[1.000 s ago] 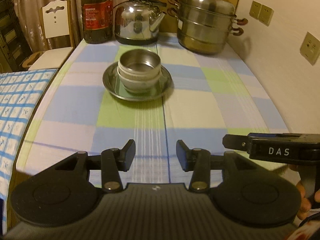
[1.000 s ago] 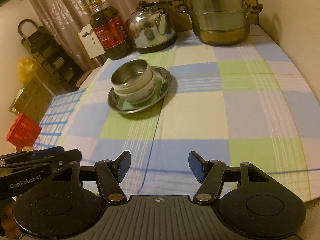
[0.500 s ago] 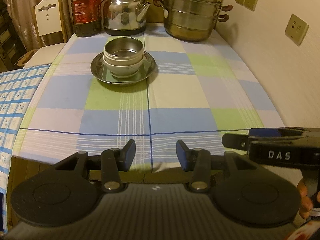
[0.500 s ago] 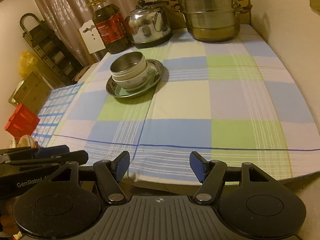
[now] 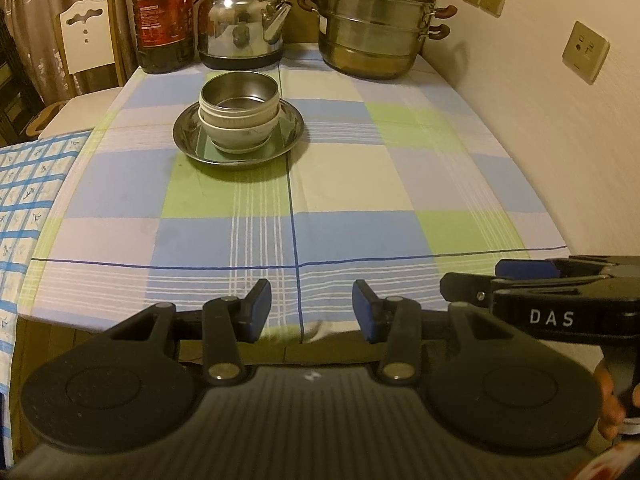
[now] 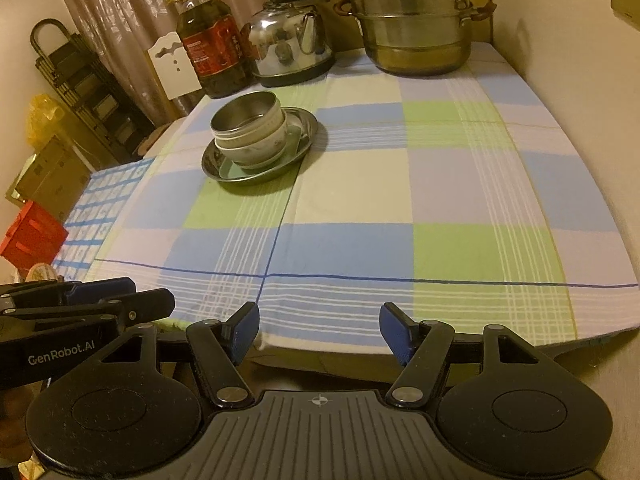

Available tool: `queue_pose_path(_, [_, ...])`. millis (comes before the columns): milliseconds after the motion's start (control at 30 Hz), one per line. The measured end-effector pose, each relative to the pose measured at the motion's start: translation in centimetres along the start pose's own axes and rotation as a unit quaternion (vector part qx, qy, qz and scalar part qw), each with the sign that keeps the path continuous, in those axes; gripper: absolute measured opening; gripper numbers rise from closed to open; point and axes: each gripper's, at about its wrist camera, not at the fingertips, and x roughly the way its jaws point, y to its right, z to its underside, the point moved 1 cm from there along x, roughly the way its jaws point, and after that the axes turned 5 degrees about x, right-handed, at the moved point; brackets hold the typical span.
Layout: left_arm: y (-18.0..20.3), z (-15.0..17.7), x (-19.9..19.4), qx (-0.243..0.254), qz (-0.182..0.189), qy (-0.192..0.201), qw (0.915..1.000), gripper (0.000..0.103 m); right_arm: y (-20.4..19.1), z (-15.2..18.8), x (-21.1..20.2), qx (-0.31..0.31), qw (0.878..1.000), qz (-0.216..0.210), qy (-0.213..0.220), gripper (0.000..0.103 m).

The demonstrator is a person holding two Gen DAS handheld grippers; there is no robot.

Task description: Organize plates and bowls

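A steel plate (image 5: 188, 136) (image 6: 218, 168) lies on the checked tablecloth, left of the table's middle. On it stand nested bowls: a steel bowl (image 5: 239, 94) (image 6: 244, 114) sits inside white ceramic bowls (image 5: 236, 134) (image 6: 256, 146). My left gripper (image 5: 312, 308) hangs open over the table's near edge, far from the stack, nothing between its fingers. My right gripper (image 6: 318, 330) is open too, wider, also at the near edge and empty. Each gripper shows at the side of the other's view.
At the back of the table stand an oil bottle (image 5: 162, 20), a steel kettle (image 5: 240, 28) and a stacked steamer pot (image 5: 374, 24). A wall (image 5: 540, 100) with sockets runs along the right. A chair (image 5: 86, 40) and a second cloth-covered surface (image 5: 24, 200) are on the left.
Both grippers have drawn back from the stack toward the table's near edge, which now shows under them. The bowls and plate have not moved.
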Motion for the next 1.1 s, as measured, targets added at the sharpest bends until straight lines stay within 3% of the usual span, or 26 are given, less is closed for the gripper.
queue_pose_path(1100, [-0.5, -0.8, 1.3, -0.003, 0.0, -0.003, 1.0, 0.042, -0.1, -0.6, 0.7, 0.001, 1.0, 0.004, -0.004, 0.067])
